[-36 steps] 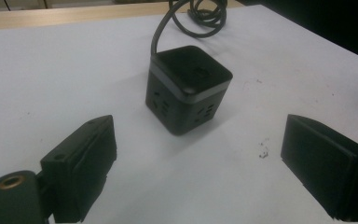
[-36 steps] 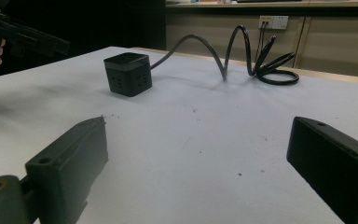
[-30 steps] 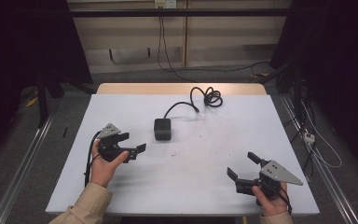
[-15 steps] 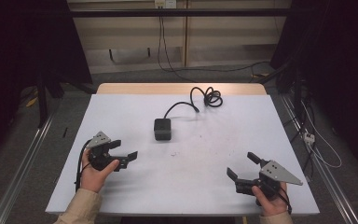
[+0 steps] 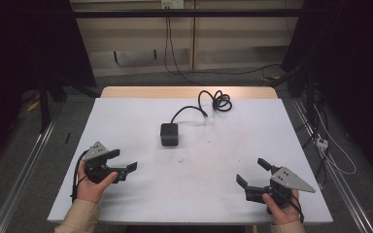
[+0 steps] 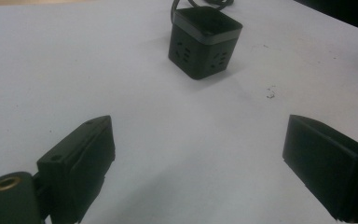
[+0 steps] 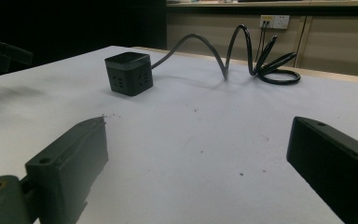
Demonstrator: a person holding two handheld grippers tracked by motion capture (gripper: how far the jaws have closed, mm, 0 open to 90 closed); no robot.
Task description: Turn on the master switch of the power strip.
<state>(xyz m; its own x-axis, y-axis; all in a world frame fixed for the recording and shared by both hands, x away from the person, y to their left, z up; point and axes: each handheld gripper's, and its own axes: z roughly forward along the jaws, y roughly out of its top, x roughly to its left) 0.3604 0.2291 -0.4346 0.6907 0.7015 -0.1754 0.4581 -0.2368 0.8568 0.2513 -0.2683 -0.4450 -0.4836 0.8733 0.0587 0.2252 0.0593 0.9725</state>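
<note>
Cube power strip (image 5: pixel 169 134) mid-table (image 5: pixel 126 116), bare surface all round.
Left gripper (image 5: pixel 125 165) and right gripper (image 5: pixel 253 172) near cube, fingers wide, holding nothing.

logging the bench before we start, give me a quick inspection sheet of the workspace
surface: white table, a few dark specks near the middle, wooden strip at the far edge
job's things: black cube power socket upright at the centre, untouched
clutter: nothing seen
grippers: left tool and right tool both open, low over the near edge, holding nothing
cables: socket's cord loops toward the far edge
surroundings: wall outlet, floor cables, metal rails
</note>
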